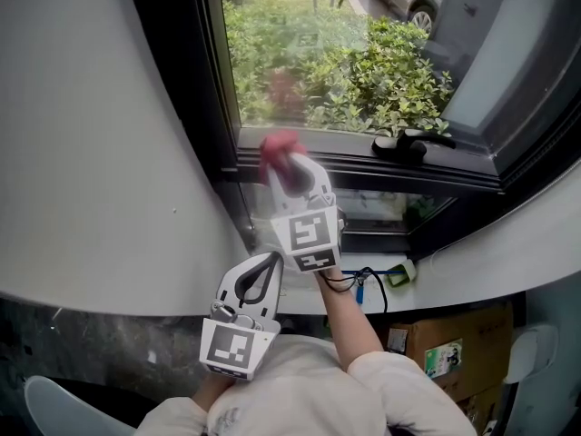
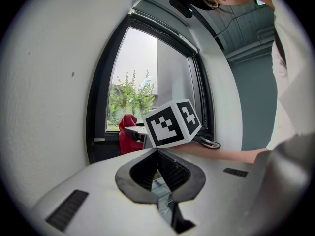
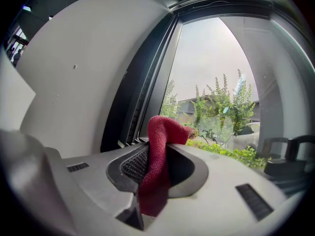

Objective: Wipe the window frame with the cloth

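Right gripper (image 3: 147, 181) clamps red cloth (image 3: 160, 146) between jaws.

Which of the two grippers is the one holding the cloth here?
The right gripper: its jaws are clamped on the red cloth, up at the window frame. The left gripper is shut with nothing between its jaws, lower down by the person's body.
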Motion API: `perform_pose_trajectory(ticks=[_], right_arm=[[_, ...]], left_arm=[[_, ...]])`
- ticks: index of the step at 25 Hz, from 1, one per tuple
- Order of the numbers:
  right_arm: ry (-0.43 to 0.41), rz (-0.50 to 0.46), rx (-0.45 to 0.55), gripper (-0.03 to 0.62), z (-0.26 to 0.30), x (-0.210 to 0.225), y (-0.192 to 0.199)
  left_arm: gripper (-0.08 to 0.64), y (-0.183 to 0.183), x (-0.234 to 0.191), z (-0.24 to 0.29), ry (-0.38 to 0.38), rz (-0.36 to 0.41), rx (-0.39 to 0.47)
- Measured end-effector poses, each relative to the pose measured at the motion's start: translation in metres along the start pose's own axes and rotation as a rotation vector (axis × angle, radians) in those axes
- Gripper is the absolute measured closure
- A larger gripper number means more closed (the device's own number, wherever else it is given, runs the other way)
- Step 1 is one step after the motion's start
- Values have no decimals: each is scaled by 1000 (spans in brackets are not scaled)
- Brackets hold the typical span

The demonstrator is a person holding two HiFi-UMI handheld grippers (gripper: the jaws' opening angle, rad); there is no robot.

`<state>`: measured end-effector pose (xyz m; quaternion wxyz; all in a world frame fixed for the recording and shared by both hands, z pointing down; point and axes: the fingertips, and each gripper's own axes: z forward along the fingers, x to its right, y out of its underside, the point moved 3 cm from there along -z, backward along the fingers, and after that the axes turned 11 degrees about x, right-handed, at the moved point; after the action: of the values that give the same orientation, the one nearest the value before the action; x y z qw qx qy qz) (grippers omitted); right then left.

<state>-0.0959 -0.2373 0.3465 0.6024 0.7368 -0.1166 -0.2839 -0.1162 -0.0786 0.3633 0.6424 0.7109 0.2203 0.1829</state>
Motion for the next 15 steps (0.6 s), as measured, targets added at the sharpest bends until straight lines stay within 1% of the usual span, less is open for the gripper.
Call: perform_pose_trajectory(ticks=[7,15], right_arm=[[19,-4,-1,497,-8,9,2],[43,-3,-7,497,-17,22,4]], left_arm=[[551,0,4,-2,-6,-3,-2],[551,-2,11,-4,5,4,-1]])
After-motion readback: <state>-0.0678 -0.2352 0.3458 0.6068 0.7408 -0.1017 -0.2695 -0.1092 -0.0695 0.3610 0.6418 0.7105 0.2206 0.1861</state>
